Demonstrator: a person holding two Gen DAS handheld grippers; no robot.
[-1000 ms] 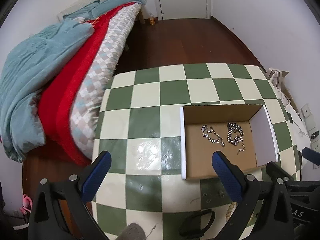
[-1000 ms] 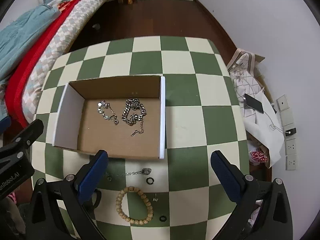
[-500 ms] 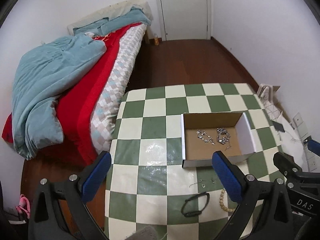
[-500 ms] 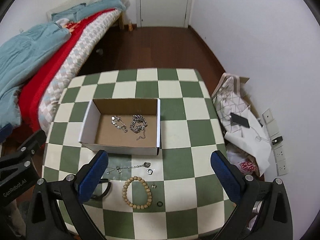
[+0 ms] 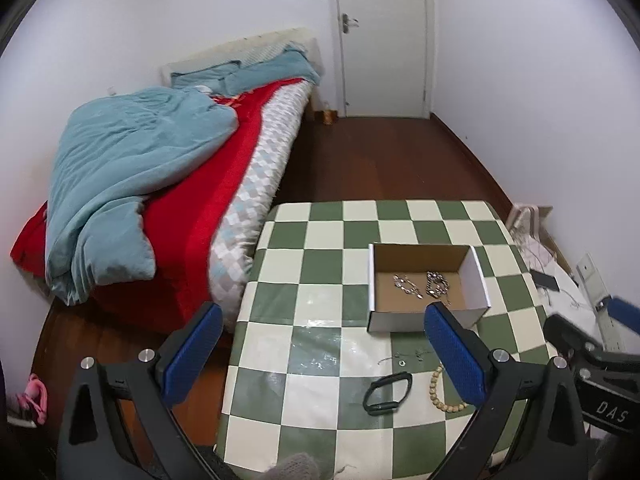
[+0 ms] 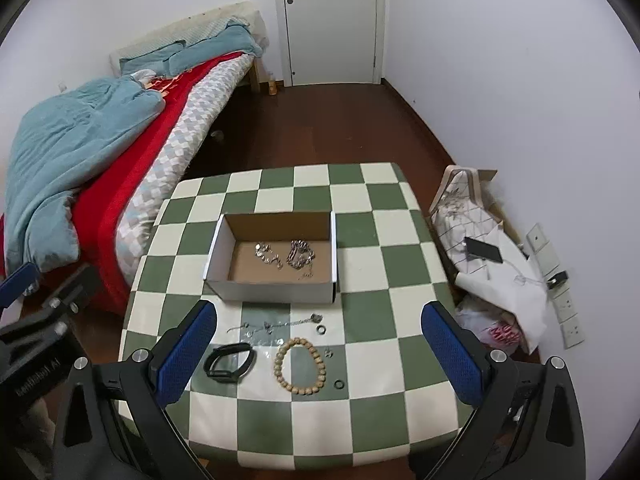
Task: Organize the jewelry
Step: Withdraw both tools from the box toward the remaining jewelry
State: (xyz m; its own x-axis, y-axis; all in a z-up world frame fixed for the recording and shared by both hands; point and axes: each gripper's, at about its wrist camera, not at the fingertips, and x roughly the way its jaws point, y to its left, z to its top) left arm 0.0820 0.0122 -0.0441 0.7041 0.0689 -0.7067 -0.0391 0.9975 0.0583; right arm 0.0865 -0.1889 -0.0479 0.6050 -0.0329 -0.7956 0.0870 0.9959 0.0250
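Fingers of both grippers — left gripper [image 5: 320, 354], right gripper [image 6: 320, 352] — are gaping wide, holding nothing; round wooden bead bracelet [image 6: 299, 366] is lying between the right ones.

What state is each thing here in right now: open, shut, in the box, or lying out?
Left tool: open, holding nothing.
Right tool: open, holding nothing.
Cardboard box: open on top, no lid.
Two silver chains: inside the box.
Wooden bead bracelet: out on the table.
Black band: out on the table.
Thin silver chain: out on the table.
Door: shut.
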